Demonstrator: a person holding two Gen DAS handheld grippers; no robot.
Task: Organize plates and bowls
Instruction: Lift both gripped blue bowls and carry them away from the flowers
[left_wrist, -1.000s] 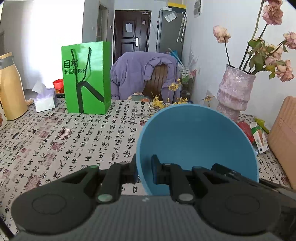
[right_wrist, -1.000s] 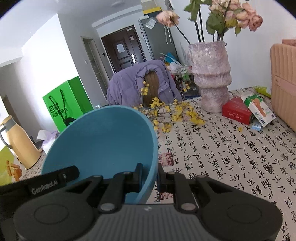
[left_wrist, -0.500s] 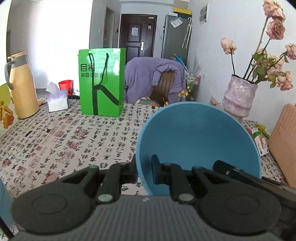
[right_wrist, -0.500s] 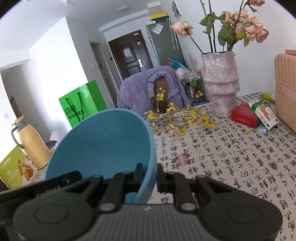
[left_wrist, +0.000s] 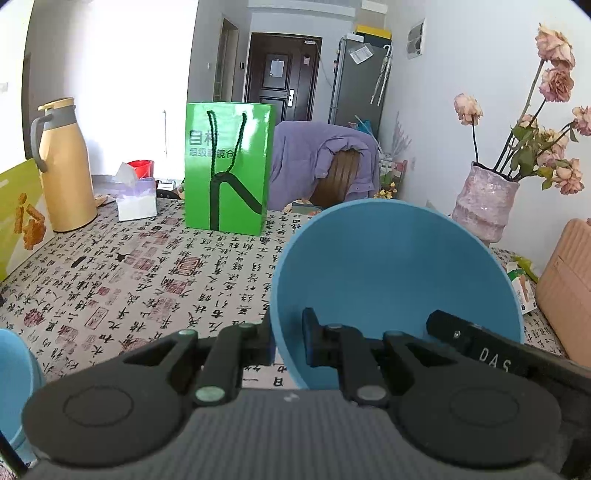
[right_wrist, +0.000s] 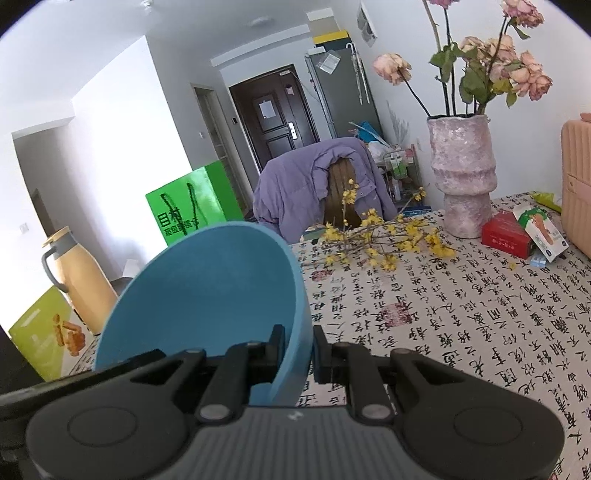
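Blue bowl (left_wrist: 391, 266) pinched by left tool (left_wrist: 287, 338), right tool (right_wrist: 298, 345) (opposite rims).

From the left wrist view, bare tablecloth (left_wrist: 155, 288) lies open toward 10 and 11 o'clock; the green bag (left_wrist: 229, 166) and thermos (left_wrist: 66, 170) wall its far edge. At 2 o'clock the vase (left_wrist: 484, 206) stands close behind the blue bowl (left_wrist: 399, 273).

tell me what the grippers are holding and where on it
Both hold one blue bowl by its rim: the left gripper clamps the left side, the right gripper the right side, each with one finger inside and one outside.
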